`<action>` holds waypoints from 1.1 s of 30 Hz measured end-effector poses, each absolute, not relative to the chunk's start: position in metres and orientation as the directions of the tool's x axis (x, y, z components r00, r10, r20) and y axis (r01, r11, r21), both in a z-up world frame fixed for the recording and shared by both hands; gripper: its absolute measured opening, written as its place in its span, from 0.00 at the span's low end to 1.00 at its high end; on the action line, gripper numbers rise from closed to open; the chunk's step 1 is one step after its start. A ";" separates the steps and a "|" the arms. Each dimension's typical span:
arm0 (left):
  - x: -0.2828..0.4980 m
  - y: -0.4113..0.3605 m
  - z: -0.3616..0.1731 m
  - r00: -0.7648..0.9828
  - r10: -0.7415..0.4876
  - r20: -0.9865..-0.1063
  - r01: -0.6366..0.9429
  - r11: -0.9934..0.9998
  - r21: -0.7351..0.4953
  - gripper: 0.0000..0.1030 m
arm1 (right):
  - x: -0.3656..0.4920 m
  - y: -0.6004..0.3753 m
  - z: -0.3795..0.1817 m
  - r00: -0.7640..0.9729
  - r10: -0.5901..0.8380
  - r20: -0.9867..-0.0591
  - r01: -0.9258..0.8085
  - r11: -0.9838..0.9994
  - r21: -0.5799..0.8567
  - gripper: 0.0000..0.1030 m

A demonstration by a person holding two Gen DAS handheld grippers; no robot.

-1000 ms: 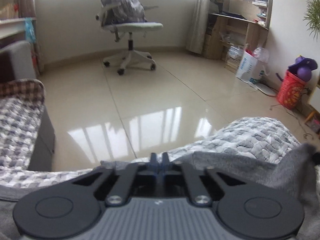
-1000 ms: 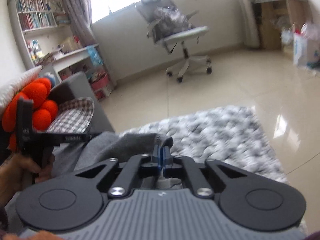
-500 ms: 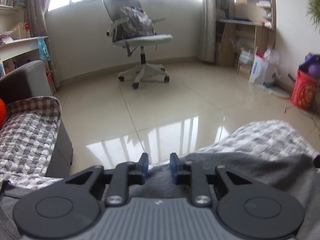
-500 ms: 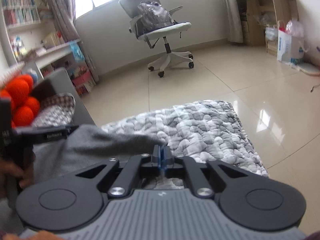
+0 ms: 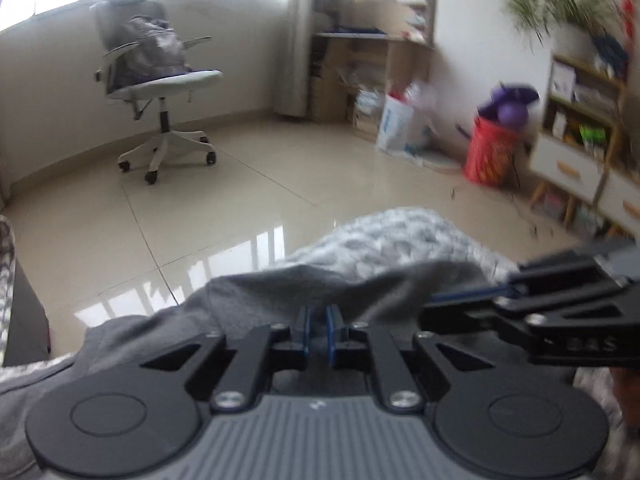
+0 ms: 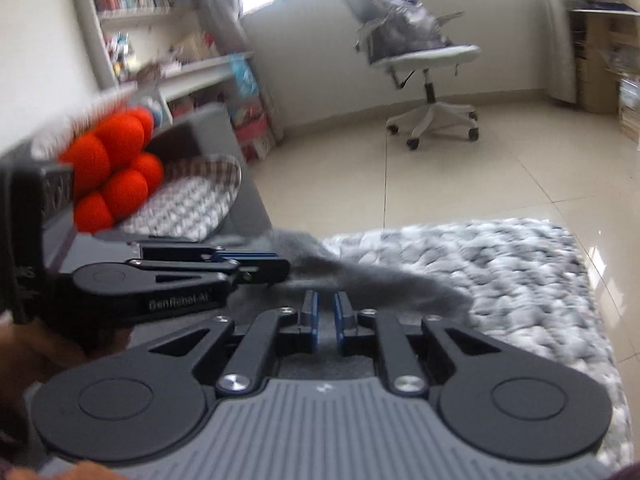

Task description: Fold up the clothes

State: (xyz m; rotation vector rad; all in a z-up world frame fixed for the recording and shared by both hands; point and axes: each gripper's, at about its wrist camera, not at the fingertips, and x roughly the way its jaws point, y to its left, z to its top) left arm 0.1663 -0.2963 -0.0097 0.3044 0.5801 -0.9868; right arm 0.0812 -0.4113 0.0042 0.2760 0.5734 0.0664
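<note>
Right gripper [image 6: 326, 322] nearest, fingers a narrow gap apart with nothing clamped — half a second ago they were pinched together. Left gripper [image 5: 318, 330] also narrowly parted, the gap tighter than it was half a second back, nothing visibly pinched. The grey garment [image 5: 280, 300] lies draped just ahead of both grippers, on the knitted grey blanket [image 6: 520, 272]. Beyond the blanket, past the glossy floor tiles [image 5: 240, 208], a red basket [image 5: 494, 156] holds something purple. Farther off, the office chair [image 5: 160, 80] carries a grey bundle on its seat.
</note>
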 end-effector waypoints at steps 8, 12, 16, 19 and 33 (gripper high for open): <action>0.187 -0.324 -0.010 0.496 -0.652 -0.573 0.813 0.581 0.043 0.08 | 0.098 -0.428 -0.004 0.844 0.059 -0.534 0.081 0.968 0.236 0.04; 0.195 -0.318 -0.001 0.539 -0.641 -0.546 0.759 0.651 -0.014 0.08 | 0.095 -0.444 -0.004 0.853 0.022 -0.521 0.140 0.953 0.269 0.08; 0.184 -0.300 0.006 0.542 -0.665 -0.514 0.752 0.657 -0.057 0.08 | 0.071 -0.461 0.000 0.875 0.030 -0.483 0.161 0.923 0.349 0.18; 0.169 -0.291 0.007 0.531 -0.673 -0.515 0.765 0.642 -0.051 0.09 | 0.057 -0.469 0.005 0.886 0.020 -0.463 0.177 0.908 0.380 0.41; 0.112 -0.276 -0.009 0.406 -0.728 -0.552 0.841 0.535 -0.086 0.09 | 0.052 -0.434 0.013 0.862 0.060 -0.503 0.127 0.936 0.328 0.41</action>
